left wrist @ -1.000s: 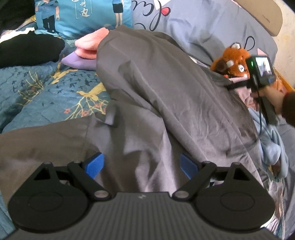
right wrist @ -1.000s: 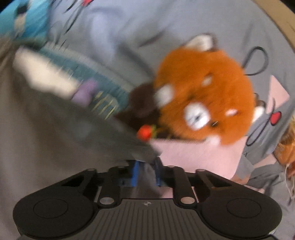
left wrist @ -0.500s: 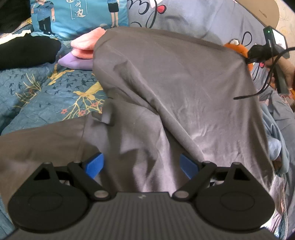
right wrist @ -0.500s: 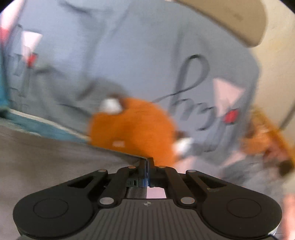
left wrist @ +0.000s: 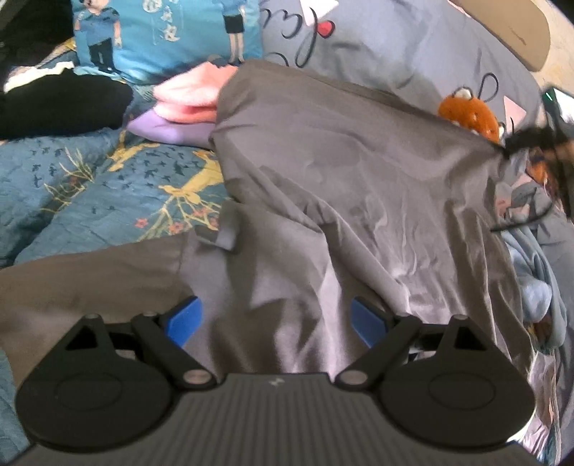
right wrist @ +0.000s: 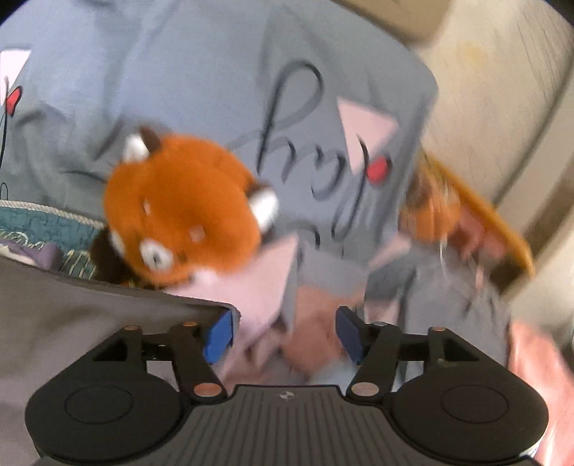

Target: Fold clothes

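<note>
A large grey garment (left wrist: 358,186) lies spread and creased over the bed, with one part doubled over the rest. My left gripper (left wrist: 275,319) is open just above its near edge, grey cloth showing between the blue pads. My right gripper (right wrist: 284,333) is open too. The garment's far corner (right wrist: 107,315) rests against its left pad (right wrist: 219,333), and pink and grey cloth shows in the gap. In the left wrist view the right gripper (left wrist: 538,139) is a dark blur at the garment's far right corner.
An orange plush toy (right wrist: 179,211) leans on a grey-blue pillow (right wrist: 215,71) behind the garment. Folded pink and purple clothes (left wrist: 186,96), a black garment (left wrist: 61,107) and a blue cartoon pillow (left wrist: 165,32) sit at the back left. Light blue cloth (left wrist: 538,286) lies at the right.
My right gripper was shut on the garment's corner and has opened, letting it go. The raised far edge of the garment has come down toward the right. My left gripper has stayed put.
</note>
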Motion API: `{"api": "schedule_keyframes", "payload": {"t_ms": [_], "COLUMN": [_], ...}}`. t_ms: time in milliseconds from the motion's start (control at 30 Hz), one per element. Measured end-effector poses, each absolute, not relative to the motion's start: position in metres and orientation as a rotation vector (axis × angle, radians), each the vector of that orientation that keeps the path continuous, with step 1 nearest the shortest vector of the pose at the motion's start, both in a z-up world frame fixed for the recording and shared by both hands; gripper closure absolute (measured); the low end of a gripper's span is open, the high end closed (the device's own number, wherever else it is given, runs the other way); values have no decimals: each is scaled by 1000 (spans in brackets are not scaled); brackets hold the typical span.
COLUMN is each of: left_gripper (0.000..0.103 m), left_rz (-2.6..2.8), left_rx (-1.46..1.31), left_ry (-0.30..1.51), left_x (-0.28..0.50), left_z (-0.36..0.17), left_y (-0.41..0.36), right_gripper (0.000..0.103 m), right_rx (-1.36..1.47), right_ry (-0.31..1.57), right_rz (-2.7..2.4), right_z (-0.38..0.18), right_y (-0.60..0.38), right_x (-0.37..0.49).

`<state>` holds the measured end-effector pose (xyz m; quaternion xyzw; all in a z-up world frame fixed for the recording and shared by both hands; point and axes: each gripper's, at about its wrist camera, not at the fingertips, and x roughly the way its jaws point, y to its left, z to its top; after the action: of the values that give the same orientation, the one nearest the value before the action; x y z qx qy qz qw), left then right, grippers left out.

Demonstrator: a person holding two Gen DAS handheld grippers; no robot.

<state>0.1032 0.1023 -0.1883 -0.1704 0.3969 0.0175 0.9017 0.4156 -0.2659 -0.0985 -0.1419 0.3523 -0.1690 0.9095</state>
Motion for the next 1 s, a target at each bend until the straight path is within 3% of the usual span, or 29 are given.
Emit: {"api": "schedule_keyframes", "payload": {"t_ms": [233, 567, 733, 833, 1000], "left_gripper": [11, 6, 7, 6, 6], "left_rz": [193, 435, 422, 402, 391], "left_rx": [-412, -422, -397, -358, -362], "left_ry": [718, 683, 708, 722, 735], "left_x": [87, 55, 66, 73, 76], "left_z": [-157, -146, -153, -156, -159], "left_y": [161, 268, 263, 254, 252], "right_gripper": [40, 36, 30, 18, 19], "right_rx": [-234, -218, -250, -230, -198], "right_ry": [825, 714, 730, 839, 954], "right_rz": [-391, -308, -318, -386, -368], "right_z": [-118, -53, -28, -34, -54], "right_y": [-308, -289, -277, -280, -282], "right_x": [384, 424, 456, 473, 486]}}
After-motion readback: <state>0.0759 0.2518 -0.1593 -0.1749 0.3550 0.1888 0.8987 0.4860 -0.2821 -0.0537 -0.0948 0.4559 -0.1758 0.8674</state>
